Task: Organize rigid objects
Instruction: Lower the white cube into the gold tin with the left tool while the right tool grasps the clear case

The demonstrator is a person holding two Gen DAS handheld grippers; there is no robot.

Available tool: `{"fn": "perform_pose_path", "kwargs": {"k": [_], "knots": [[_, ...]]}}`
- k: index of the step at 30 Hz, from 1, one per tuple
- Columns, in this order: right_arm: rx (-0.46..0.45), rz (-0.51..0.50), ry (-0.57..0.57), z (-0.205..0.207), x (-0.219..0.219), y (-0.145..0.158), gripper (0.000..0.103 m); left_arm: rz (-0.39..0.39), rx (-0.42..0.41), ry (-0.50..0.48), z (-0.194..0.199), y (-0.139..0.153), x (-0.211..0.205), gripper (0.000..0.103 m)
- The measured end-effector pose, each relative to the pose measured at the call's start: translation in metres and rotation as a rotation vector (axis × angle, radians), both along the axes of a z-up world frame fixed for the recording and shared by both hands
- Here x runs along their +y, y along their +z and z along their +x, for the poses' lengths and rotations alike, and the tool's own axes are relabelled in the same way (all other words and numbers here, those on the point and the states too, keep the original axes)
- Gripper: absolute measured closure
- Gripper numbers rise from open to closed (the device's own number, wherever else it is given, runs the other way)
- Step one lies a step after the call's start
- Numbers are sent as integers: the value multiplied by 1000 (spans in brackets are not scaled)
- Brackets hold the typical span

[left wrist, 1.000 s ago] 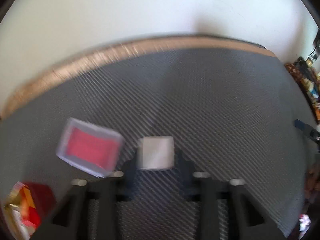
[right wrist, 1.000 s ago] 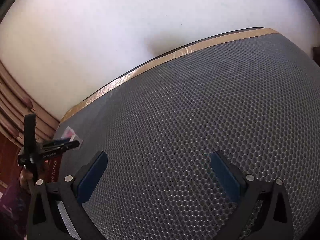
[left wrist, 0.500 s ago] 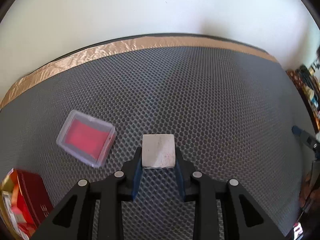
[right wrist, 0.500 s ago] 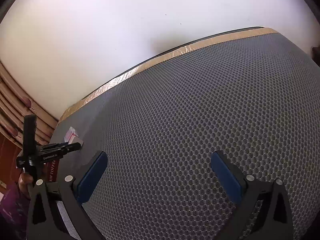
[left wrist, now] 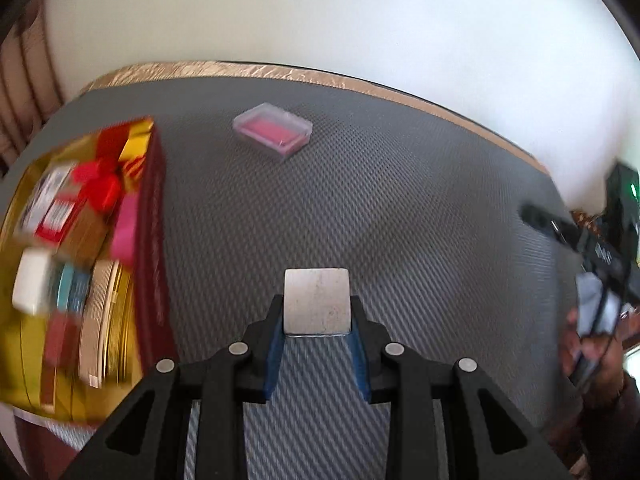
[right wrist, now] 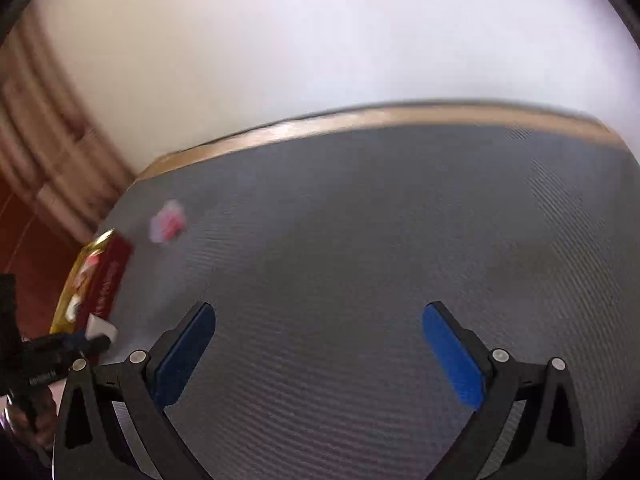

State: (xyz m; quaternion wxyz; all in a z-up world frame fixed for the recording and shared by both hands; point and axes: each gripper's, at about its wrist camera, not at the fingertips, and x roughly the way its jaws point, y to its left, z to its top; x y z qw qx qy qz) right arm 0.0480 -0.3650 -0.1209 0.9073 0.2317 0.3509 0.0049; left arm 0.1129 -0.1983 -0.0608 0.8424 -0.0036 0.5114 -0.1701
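Note:
My left gripper is shut on a small white square block, held above the grey honeycomb mat. To its left stands a red and gold box packed with several small items. A clear case with a red insert lies on the mat further back. In the right wrist view my right gripper stands open over bare mat with nothing between its blue pads. The same box, the clear case and the left gripper with the white block appear at that view's left edge.
A gold tape strip edges the mat's far side against a white wall. A hand holding the right gripper shows at the right edge of the left wrist view. Brown wooden moulding stands beyond the mat's left corner.
The left gripper has carried the white block leftward, so the box now fills the left of its view and the clear case sits further back. The right gripper's view has swung left and rolled.

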Motion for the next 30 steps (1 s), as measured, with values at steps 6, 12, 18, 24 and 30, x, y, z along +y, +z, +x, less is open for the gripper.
{"fn": "perform_pose_path", "kwargs": {"k": [6, 12, 18, 24, 30], "knots": [[-7, -112, 281, 93, 86, 34, 0, -71, -16, 43, -25, 25, 35, 73], [32, -176, 397, 160, 140, 35, 0, -98, -67, 106, -34, 51, 73, 73], [106, -243, 461, 206, 168, 23, 0, -123, -73, 162, -41, 63, 115, 73], [151, -273, 483, 232, 178, 9, 1, -122, -97, 224, -38, 67, 141, 73], [217, -310, 516, 244, 180, -3, 30, -108, -85, 251, -35, 64, 152, 73]]}}
